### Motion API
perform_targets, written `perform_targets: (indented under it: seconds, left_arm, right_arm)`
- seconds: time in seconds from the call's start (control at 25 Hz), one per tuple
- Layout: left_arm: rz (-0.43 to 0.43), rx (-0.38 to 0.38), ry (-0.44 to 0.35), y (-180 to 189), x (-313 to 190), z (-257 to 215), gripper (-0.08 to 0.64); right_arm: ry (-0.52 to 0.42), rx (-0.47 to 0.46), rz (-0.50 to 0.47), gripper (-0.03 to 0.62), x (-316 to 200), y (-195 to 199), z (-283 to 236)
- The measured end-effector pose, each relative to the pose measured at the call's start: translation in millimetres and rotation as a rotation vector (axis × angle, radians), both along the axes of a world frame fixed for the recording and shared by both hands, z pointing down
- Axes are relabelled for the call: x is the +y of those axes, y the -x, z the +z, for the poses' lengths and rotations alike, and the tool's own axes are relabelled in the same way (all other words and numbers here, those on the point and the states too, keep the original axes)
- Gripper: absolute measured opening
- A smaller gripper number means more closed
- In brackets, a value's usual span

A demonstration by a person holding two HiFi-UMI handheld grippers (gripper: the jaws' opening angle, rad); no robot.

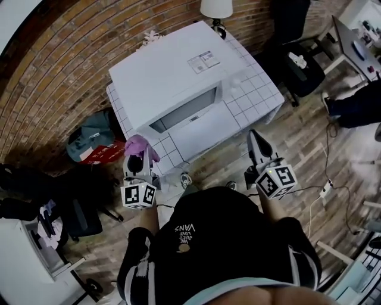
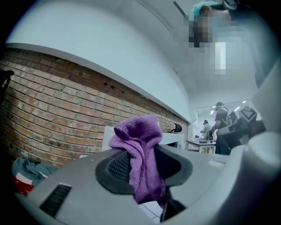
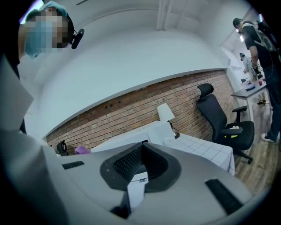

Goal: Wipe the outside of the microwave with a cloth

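Note:
The white microwave [image 1: 178, 71] stands on a white tiled table [image 1: 262, 89] against the brick wall. Its dark window [image 1: 184, 110] faces me, and the door [image 1: 208, 130] looks folded down toward me. My left gripper [image 1: 139, 159] hovers off the table's near-left corner, shut on a purple cloth [image 1: 141, 146]. In the left gripper view the cloth [image 2: 139, 140] bunches up out of the closed jaws of the left gripper [image 2: 142, 156]. My right gripper [image 1: 257, 143] is in front of the table's near-right side, shut and holding nothing. The right gripper [image 3: 141, 151] points at the microwave [image 3: 149, 132].
A lamp [image 1: 215, 8] stands at the table's far corner. A black office chair [image 1: 297, 65] is to the right, a grey bag [image 1: 89, 140] on the floor to the left. Cables [image 1: 327, 187] lie on the wood floor. People stand at a bench [image 3: 252, 48] far right.

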State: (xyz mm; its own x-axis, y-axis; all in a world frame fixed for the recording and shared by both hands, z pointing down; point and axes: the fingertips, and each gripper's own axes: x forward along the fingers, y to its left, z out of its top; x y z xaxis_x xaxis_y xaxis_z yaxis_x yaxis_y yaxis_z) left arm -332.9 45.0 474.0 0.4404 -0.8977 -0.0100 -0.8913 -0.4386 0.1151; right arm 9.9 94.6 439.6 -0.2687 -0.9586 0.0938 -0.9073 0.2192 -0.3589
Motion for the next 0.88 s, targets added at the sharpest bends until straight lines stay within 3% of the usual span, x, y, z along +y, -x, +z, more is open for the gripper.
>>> perform_targets:
  seconds: [0.4, 0.88]
  left_arm:
    - [0.053, -0.013, -0.044, -141.2, 42.1, -26.1, 0.140]
    - [0.319, 0.047, 0.013, -323.8, 4.9, -10.9, 0.140]
  right_arm:
    - [-0.030, 0.021, 0.011, 0.003, 55.2, -119.0, -3.6]
    - [-0.022, 0.014, 0.110, 0.003, 49.8, -221.0, 10.3]
